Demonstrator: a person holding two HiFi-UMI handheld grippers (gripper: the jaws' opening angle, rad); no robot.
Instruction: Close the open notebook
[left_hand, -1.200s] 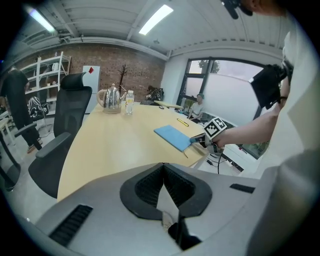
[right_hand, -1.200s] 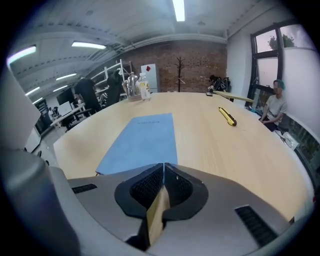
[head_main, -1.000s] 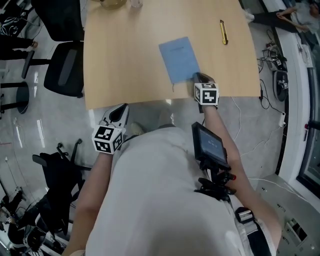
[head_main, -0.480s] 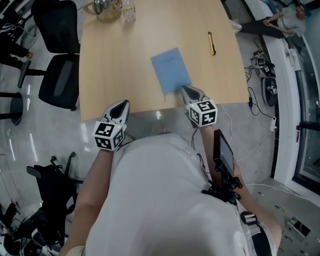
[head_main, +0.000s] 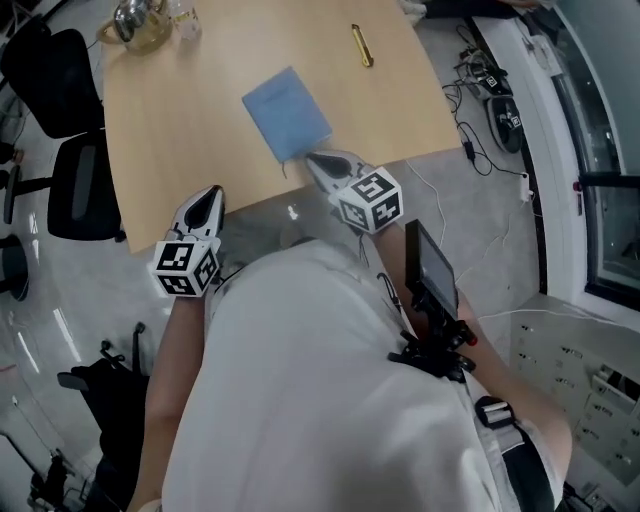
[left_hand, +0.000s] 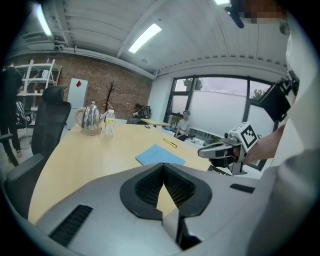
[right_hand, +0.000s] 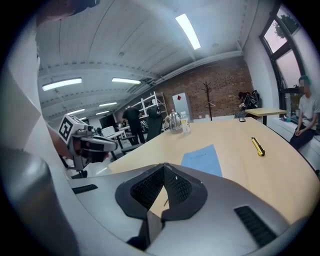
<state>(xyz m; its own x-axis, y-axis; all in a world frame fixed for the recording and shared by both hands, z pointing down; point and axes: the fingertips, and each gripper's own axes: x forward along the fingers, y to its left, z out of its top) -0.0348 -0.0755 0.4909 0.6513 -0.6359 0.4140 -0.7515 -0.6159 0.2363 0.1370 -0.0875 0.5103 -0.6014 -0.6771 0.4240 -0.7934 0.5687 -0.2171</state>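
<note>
The blue notebook (head_main: 287, 113) lies flat with its cover down on the surface (head_main: 170, 130), upper middle of the head view, so I judge the closing done. My right gripper (head_main: 316, 160) hangs just below its near corner, jaws pressed together on nothing. The left gripper (head_main: 207, 195), lower left at the surface's edge, has its jaws meeting too, empty. I'd draw both clear without nudging the cover.

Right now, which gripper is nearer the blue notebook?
Right. The right gripper sits just off the notebook's near corner; the left gripper is farther left, at the table's near edge.
</note>
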